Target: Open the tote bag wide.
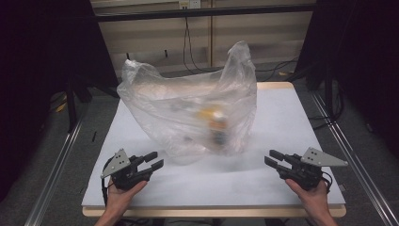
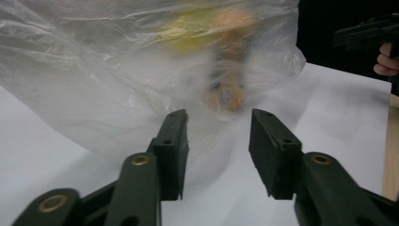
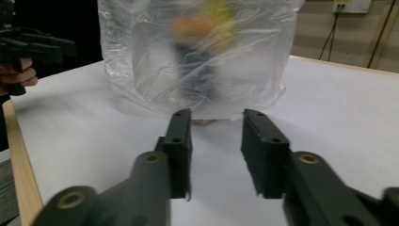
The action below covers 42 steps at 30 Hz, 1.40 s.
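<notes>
white table point(image 1: 282, 122), blurred contents in bag point(image 1: 188, 108)

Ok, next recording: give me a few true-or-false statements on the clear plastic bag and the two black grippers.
1. The clear crumpled plastic bag stands on the white table. True.
2. The left black two-jaw gripper clamps the bag. False: its jaws are apart with nothing between them, short of the bag.
3. The right black two-jaw gripper is on the bag's right. True.
4. The bag is empty. False: blurred yellow and orange items show inside.
</notes>
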Each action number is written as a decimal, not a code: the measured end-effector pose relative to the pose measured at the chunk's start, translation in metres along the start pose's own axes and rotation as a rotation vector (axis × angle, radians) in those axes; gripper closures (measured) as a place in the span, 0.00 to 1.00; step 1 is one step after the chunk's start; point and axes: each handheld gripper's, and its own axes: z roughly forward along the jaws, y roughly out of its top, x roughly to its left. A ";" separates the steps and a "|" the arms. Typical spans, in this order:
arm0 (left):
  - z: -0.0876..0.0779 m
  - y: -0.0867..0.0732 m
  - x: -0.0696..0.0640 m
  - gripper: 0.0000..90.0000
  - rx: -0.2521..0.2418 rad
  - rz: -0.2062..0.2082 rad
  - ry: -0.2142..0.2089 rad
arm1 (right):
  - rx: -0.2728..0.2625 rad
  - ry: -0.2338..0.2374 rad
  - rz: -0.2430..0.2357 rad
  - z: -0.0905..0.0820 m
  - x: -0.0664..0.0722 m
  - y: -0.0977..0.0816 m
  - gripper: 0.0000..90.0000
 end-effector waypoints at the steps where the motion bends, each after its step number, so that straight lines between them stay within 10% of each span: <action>1: 0.000 0.001 0.000 0.70 0.008 0.007 -0.007 | 0.003 0.008 -0.007 0.001 0.001 0.001 0.76; 18: 0.005 0.011 -0.003 1.00 0.038 -0.077 -0.107 | 0.022 0.073 -0.008 0.011 0.005 0.014 1.00; 42: 0.023 0.036 -0.001 1.00 0.051 -0.053 -0.155 | 0.023 0.160 0.014 0.044 0.015 0.055 1.00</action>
